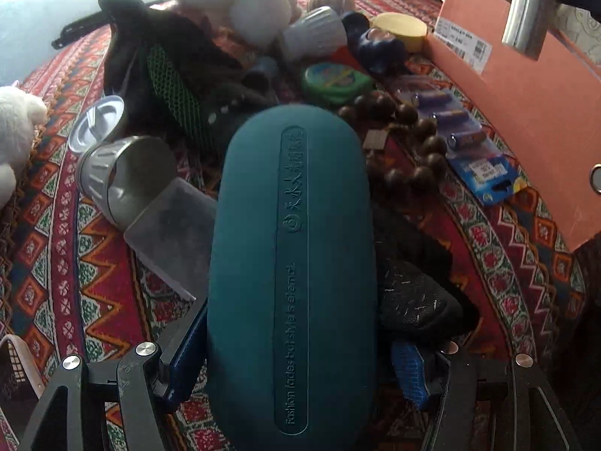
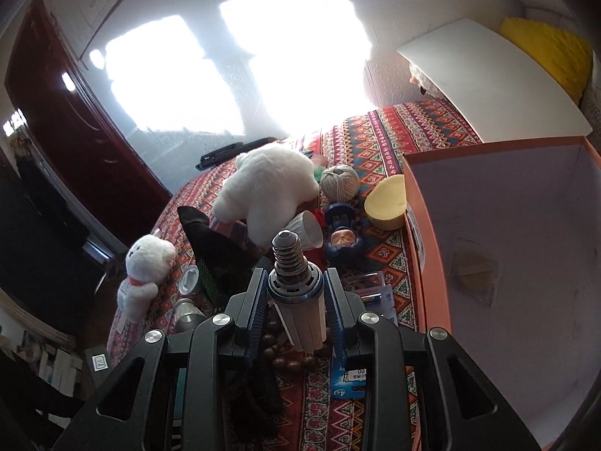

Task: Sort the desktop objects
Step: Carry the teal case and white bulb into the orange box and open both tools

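Left gripper [image 1: 296,360] clamps case [image 1: 293,263]; right gripper [image 2: 295,300] bulb [image 2: 295,293]

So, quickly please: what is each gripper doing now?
Left gripper: closed on the teal glasses case.
Right gripper: closed on the LED bulb.

Blown-out windows [image 2: 240,75] backlight both fisheye views, leaving foregrounds dim, soft and curved at edges.

Teal case [image 1: 293,282], red zigzag-patterned cloth [image 1: 101,274]
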A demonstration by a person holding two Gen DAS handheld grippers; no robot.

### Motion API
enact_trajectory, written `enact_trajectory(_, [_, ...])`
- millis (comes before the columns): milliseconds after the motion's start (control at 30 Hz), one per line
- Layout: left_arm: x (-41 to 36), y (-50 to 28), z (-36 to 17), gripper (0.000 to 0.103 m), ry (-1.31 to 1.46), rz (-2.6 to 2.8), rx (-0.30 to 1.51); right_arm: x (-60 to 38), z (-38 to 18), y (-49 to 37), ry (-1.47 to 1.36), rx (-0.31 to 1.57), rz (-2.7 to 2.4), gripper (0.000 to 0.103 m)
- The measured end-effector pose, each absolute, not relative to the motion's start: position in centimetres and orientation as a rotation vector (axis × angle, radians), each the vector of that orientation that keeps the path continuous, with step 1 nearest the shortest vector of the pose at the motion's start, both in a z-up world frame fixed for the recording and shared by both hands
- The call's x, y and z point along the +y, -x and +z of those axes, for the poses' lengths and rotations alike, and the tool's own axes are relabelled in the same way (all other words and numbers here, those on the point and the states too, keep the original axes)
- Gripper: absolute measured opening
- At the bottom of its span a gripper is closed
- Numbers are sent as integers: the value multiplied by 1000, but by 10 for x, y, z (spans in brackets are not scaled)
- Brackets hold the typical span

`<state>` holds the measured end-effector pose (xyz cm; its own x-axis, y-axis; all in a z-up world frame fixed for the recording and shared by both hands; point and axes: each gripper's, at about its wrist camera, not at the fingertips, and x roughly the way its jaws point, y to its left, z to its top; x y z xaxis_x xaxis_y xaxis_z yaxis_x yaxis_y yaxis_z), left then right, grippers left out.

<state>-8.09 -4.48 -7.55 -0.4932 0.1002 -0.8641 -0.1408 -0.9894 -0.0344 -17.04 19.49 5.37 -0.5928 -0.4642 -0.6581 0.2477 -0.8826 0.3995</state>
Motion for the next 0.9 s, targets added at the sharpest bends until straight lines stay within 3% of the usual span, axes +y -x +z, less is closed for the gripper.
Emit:
enact_trajectory(167, [-62, 71, -56, 73, 1389, 2619, -83, 198, 50, 173, -1136, -379, -2451, 32])
enact_trajectory(233, [-71, 73, -52, 83, 1355, 2648, -154, 197, 47, 175, -1146, -383, -2439, 32])
enact_trajectory(400, [-63, 89, -79, 83, 1494, 2623, -101, 189, 42, 176, -1158, -376, -2415, 32])
enact_trajectory(533, [-46, 89, -99, 79, 1577, 2681, 128, 183, 39, 176, -1160, -368, -2404, 32])
enact_trajectory(600, [-47, 83, -94, 67, 1567, 2693, 92, 184, 40, 175, -1157, -368, -2407, 32])
enact_trajectory(900, [-93, 34, -68, 67, 1474, 2798, -195, 195, 41, 176, -1149, -404, -2408, 32])
